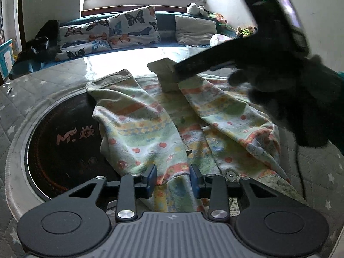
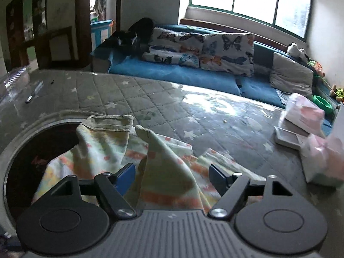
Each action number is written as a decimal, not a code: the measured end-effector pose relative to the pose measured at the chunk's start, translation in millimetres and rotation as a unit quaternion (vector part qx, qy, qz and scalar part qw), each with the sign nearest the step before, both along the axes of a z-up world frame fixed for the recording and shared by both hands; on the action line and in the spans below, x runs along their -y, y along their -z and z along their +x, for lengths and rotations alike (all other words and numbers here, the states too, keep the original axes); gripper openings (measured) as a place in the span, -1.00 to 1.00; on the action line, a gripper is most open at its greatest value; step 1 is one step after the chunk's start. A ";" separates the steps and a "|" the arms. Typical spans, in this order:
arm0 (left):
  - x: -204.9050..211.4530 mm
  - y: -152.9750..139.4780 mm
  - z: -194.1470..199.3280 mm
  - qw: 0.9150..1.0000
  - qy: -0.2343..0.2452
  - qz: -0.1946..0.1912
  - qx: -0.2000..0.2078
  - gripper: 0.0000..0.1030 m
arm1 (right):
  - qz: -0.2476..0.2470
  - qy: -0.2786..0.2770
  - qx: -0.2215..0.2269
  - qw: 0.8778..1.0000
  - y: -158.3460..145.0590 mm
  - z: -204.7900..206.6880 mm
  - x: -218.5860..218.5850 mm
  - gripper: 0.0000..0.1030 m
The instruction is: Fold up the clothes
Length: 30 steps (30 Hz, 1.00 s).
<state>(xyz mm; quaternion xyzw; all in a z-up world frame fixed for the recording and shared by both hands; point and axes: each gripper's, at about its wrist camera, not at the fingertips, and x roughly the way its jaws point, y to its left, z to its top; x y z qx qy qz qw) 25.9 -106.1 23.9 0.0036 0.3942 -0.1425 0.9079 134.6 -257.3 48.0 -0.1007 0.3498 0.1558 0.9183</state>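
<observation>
A child's patterned garment (image 1: pixel 154 126), pale green with orange bands and red dots, lies spread on the quilted table cover. Its two sleeves with grey-beige cuffs (image 1: pixel 111 78) point away from me. My left gripper (image 1: pixel 173 177) is open with a fold of the garment's near hem between its blue pads, not pinched. My right gripper (image 2: pixel 172 177) is open over the garment (image 2: pixel 163 167), with one sleeve lying between its fingers. In the left wrist view the right gripper and the gloved hand (image 1: pixel 286 86) hover over the right sleeve's cuff.
A round dark hotplate (image 1: pixel 64 142) is set into the table, partly under the garment. Pink and white packets and a flat box (image 2: pixel 301 129) lie at the right. A pen (image 2: pixel 32 95) lies at the left. A blue couch with butterfly cushions (image 2: pixel 215 49) stands behind.
</observation>
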 end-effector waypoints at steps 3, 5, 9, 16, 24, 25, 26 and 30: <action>-0.3 1.4 0.9 1.000 0.001 -0.002 -0.002 -0.27 | -0.010 -0.003 -0.011 1.000 9.5 17.3 -6.3 0.41; -1.0 2.1 1.7 1.000 0.000 -0.003 -0.004 -0.26 | -0.010 -0.005 -0.021 1.000 14.7 25.2 -7.8 0.28; -1.4 3.5 2.6 1.000 -0.001 -0.004 -0.005 -0.26 | 0.000 -0.003 -0.031 1.000 20.4 29.1 -3.2 -0.27; 0.0 4.5 1.7 1.000 -0.002 0.001 -0.003 -0.26 | 0.008 0.023 0.005 1.000 1.1 13.0 19.2 -0.87; 2.1 7.8 2.0 1.000 -0.001 0.012 0.003 -0.26 | 0.018 0.089 0.067 0.994 -43.3 -36.0 74.6 -0.90; 2.6 8.0 1.9 1.000 -0.001 0.013 0.003 -0.26 | 0.020 0.100 0.074 0.992 -48.2 -44.2 83.6 -0.90; 3.0 8.1 1.8 1.000 -0.001 0.015 0.004 -0.26 | 0.023 0.110 0.079 0.991 -52.1 -53.3 93.4 -0.90; 4.1 8.7 1.7 1.000 0.001 0.018 0.006 -0.26 | 0.032 0.149 0.094 0.984 -62.6 -90.2 130.2 -0.90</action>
